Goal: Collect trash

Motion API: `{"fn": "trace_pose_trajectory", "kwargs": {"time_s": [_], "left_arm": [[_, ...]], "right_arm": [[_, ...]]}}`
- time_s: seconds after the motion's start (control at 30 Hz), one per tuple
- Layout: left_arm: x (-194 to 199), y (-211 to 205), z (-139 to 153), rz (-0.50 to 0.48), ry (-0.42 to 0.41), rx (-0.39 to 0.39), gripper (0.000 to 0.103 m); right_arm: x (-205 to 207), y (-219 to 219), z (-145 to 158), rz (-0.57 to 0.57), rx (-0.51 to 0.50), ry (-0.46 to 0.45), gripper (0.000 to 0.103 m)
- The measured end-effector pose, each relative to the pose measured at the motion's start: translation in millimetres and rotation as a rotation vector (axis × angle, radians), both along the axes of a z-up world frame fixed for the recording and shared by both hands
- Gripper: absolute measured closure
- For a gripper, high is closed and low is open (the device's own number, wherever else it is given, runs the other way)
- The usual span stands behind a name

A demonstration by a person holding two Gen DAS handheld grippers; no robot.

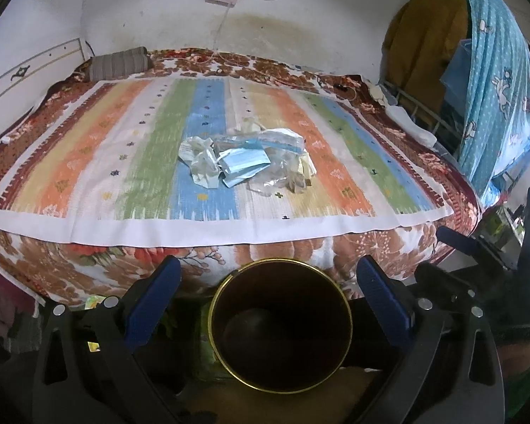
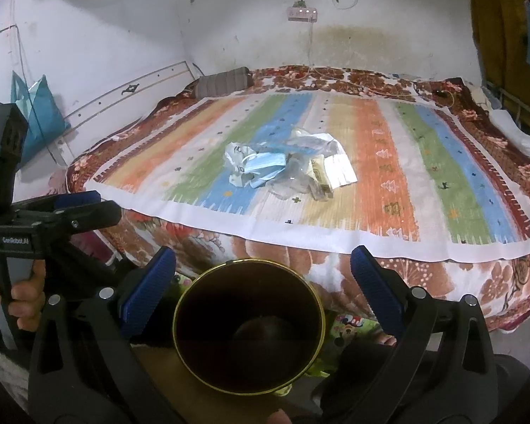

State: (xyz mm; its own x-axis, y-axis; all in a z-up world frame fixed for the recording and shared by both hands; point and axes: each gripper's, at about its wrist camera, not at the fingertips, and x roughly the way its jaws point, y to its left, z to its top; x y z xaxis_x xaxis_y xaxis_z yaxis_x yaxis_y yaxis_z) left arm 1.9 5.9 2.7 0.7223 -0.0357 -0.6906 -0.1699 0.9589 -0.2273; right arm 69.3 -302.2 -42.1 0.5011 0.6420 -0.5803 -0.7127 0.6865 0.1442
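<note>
Trash (image 1: 245, 157) lies heaped mid-bed (image 1: 388, 258), at twelve o'clock from the released left tool (image 1: 269, 298), with the bin (image 1: 281, 325) below, likely ready to catch it. Right view: right tool (image 2: 263, 291) also spread, empty; heap at twelve, left tool at nine.

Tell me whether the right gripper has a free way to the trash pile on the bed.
Probably yes. The right gripper is open and holds nothing, and the trash pile lies uncovered on the striped cloth. Only the gold-rimmed bin sits below its fingers, short of the bed; nothing stands between.
</note>
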Motion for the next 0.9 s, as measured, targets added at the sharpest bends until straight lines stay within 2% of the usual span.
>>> {"fn": "trace_pose_trajectory", "kwargs": {"time_s": [0.3,0.9], "left_arm": [[-1.0,-9.5,5.5,-0.026,-0.011,0.04,0.006],[0.1,-2.9,2.2,-0.007,-0.004,0.039,0.006]], "right_arm": [[-0.1,0.2,-0.5,-0.008,-0.002,0.008,0.009],[-0.2,0.7,-0.8,-0.008,-0.006,0.009,0.009]]}}
